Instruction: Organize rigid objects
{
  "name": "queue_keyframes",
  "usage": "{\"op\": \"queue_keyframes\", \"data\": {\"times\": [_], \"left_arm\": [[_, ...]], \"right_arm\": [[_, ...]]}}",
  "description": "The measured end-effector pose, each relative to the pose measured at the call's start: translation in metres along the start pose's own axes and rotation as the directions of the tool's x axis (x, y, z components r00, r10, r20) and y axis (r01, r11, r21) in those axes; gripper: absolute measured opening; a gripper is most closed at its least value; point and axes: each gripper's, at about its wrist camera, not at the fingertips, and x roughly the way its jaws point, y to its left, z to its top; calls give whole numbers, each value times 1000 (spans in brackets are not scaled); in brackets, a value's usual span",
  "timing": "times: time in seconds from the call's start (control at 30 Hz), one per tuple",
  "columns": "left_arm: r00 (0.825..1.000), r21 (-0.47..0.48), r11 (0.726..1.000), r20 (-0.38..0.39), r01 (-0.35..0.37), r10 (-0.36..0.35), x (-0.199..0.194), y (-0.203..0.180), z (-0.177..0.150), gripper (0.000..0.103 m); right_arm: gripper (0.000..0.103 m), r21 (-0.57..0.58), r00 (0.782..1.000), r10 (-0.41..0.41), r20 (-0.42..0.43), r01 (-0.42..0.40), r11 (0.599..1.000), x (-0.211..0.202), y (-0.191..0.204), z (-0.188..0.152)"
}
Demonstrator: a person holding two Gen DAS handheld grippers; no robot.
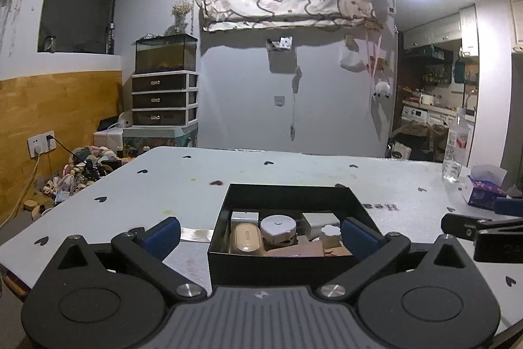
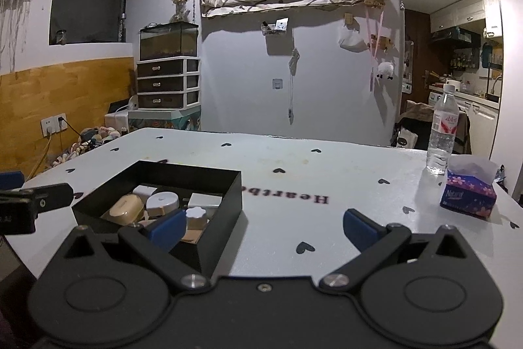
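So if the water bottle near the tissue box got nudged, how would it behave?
The water bottle is tall, narrow and upright, so it likely tips easily. It looks mostly empty, probably light. Once down, its round body may roll toward the tissue box beside it.

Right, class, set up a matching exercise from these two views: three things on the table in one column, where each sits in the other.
Things:
1. round white-lidded jar
2. water bottle
3. tissue pack

Places:
A. far right of the table, upright
B. inside the black box
C. right edge, just nearer than the bottle

Pairs: 1-B, 2-A, 3-C
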Motion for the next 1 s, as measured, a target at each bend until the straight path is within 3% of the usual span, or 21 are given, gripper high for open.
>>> {"op": "queue_keyframes", "data": {"times": [0.23,0.5,1.0], "left_arm": [[999,22,998,12,-53,53,-7,-7,-3,103],[998,-7,998,-43,-56,56,-2,-3,-7,103],[997,-10,998,-44,-61,61,-1,-2,-8,103]], "right_arm": [[103,31,1000,-8,-4,8,999,-2,-5,-4],[103,29,1000,-6,11,5,1000,-5,-4,-4],[103,12,1000,-7,19,6,1000,-8,-1,-3]]}}
